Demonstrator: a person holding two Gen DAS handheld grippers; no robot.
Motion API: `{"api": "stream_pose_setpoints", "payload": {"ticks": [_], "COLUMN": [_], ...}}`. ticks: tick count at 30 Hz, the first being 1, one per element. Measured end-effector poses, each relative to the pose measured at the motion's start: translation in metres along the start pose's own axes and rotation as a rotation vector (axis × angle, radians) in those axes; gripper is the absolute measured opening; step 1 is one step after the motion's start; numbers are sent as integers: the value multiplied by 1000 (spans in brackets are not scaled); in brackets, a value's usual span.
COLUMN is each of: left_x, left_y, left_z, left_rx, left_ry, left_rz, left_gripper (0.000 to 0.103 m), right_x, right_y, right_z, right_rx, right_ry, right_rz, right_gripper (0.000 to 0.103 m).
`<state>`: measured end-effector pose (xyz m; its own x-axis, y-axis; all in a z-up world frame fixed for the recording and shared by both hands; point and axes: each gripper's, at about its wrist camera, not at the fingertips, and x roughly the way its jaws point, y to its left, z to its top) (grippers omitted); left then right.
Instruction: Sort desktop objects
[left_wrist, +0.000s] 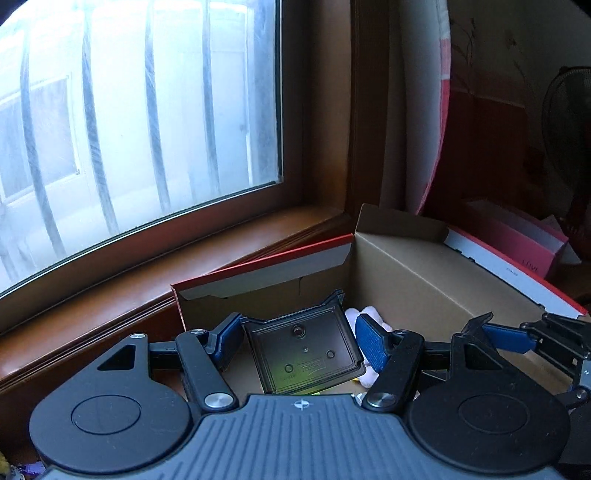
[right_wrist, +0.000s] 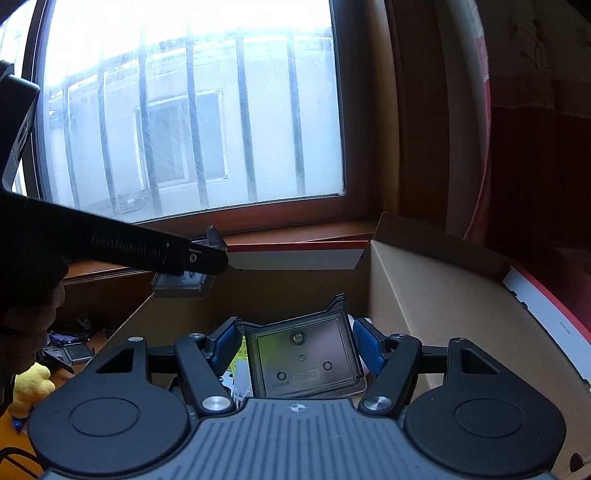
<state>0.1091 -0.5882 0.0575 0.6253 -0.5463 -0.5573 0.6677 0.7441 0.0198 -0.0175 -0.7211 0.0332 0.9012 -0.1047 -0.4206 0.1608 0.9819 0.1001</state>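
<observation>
We hold both trays over the open cardboard box (right_wrist: 424, 295) by the window. Left tongs (left_wrist: 301, 345) clamp a dark plastic tray (left_wrist: 304, 354) by its side walls; right tongs (right_wrist: 295, 349) clamp its twin (right_wrist: 304, 363). Light, rigid, smooth plastic: we judge the raised rims the safest hold.
</observation>
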Motion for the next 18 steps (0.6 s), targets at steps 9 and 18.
{"api": "stream_pose_setpoints", "payload": {"ticks": [9,18], "left_x": [2,9], "left_y": [-6,-7], "left_z": [-5,-11], "left_rx": [27,35], "left_ry": [31,70], "left_rz": [-15,-20], "left_gripper": [66,66], "right_x": [-4,-1], "right_y": [-2,-8], "right_z": [-1,-6], "right_rx": [-12,10], "right_ry": [0,17], "right_rz": [-24,-48], "right_gripper": [68,68]}}
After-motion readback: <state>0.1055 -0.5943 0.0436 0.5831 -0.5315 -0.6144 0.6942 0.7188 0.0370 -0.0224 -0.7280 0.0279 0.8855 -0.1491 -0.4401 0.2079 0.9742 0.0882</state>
